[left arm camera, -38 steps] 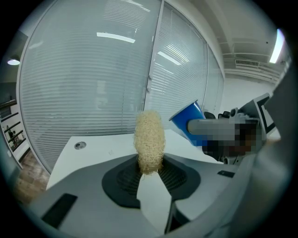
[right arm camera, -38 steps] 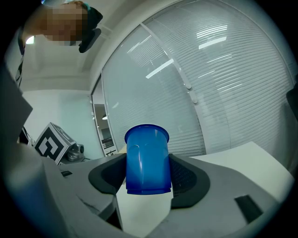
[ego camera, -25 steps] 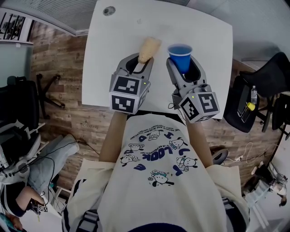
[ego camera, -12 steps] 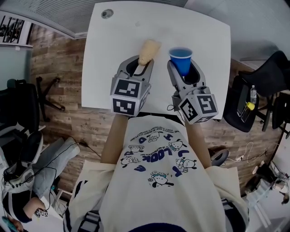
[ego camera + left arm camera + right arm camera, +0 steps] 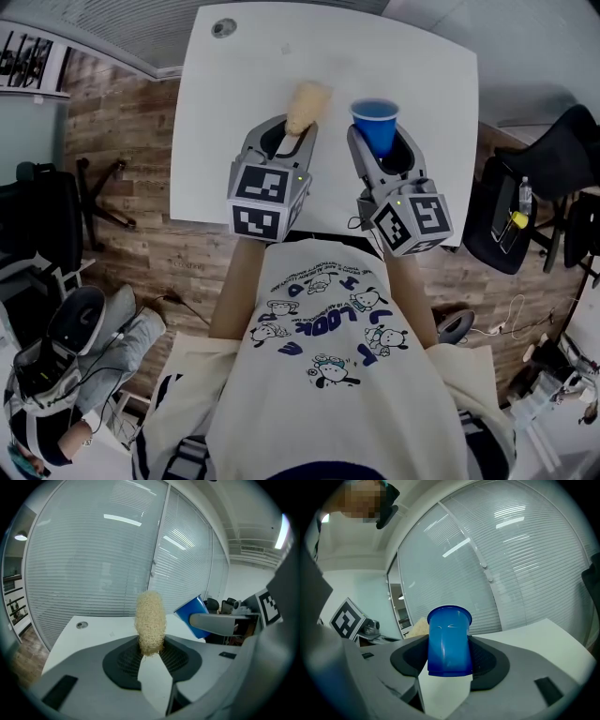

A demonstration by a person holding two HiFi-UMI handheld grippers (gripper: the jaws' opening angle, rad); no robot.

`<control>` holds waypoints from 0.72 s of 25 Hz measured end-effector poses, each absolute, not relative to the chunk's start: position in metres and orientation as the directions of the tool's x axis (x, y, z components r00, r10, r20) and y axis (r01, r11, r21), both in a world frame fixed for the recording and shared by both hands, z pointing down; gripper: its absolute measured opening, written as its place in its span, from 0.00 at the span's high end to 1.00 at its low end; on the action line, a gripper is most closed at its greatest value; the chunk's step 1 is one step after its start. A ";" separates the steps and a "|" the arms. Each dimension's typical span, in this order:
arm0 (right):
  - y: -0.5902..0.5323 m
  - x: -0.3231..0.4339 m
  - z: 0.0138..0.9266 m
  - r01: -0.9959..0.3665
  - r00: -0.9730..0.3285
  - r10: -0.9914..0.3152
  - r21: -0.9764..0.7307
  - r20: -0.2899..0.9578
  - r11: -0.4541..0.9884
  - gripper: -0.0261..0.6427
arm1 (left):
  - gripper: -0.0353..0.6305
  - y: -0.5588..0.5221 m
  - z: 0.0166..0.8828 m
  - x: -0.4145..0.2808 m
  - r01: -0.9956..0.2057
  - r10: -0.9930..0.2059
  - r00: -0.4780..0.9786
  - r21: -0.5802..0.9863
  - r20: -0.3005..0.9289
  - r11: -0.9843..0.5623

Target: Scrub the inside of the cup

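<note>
While both hands hold still above the white table [image 5: 234,112], almost nothing changes from a second ago. The left gripper [image 5: 286,139] is closed on the bottom end of the scrubber [image 5: 307,101], a pale, rough, spongy stick that points away from the person. The right gripper [image 5: 384,142] has its jaws wide, and they squeeze the blue cup [image 5: 375,120] by its sides near the bottom. The cup is up in the air over the table, tipped, with its open mouth at the far end.

The scrubber is just beside the cup, on its left, and the two do not touch. The scrubber tip is outside the cup, not in it. The only thing that moves is a person sitting at the lower left of the head view, who shifts a little.

So I think the scrubbing has not begun yet. Both things are held and ready. I think the next move is to bring the scrubber tip to the cup mouth, push it inside, and rub it round the wall
</note>
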State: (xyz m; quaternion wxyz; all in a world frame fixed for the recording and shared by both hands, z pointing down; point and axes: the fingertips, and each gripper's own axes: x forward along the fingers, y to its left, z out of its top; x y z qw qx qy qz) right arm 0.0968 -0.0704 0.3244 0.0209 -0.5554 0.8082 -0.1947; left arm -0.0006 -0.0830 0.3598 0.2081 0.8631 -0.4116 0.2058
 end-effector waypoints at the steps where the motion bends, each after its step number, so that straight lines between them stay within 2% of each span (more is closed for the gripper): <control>1: -0.070 0.097 0.324 -0.889 -0.383 -0.906 -0.338 0.182 0.308 0.59 | 0.75 -0.083 0.359 -0.001 -0.798 -0.627 0.575 0.189 0.526 -0.573; 18: -0.071 0.098 0.327 -0.891 -0.379 -0.906 -0.339 0.191 0.301 0.59 | 0.75 -0.084 0.363 -0.002 -0.803 -0.628 0.565 0.181 0.535 -0.568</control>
